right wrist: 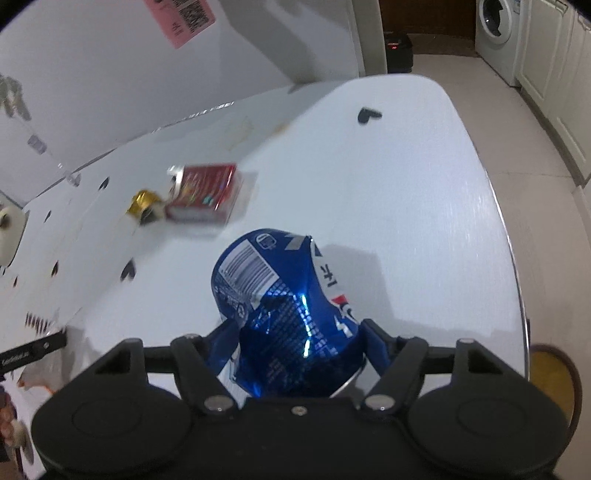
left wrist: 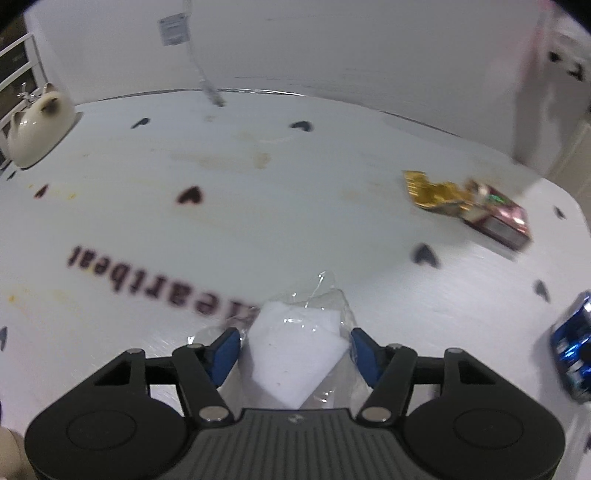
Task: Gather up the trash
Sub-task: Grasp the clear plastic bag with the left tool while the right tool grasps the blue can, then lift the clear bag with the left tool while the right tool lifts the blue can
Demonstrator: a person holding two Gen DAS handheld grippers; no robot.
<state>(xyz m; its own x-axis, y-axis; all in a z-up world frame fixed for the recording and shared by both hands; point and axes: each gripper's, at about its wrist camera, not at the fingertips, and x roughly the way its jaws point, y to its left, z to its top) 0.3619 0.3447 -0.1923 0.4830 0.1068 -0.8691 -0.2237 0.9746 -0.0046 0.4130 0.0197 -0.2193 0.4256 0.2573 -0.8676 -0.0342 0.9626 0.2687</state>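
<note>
A clear plastic packet with a white sheet inside (left wrist: 295, 350) sits between the blue pads of my left gripper (left wrist: 294, 350), which is shut on its crinkled sides just above the white table (left wrist: 258, 206). My right gripper (right wrist: 297, 326) is shut on a crushed blue drink can (right wrist: 280, 295), held over the table's right end. The same can (left wrist: 572, 350) shows at the right edge of the left wrist view. A gold foil wrapper (left wrist: 432, 194) (right wrist: 142, 205) and a red box (left wrist: 498, 221) (right wrist: 207, 192) lie together further back on the table.
A cream teapot (left wrist: 37, 125) stands at the far left by the wall. The table's rounded right edge (right wrist: 509, 240) drops to a tiled floor. A washing machine (right wrist: 495, 22) and white cabinets stand beyond. A round yellow-brown object (right wrist: 554, 387) sits low beside that edge.
</note>
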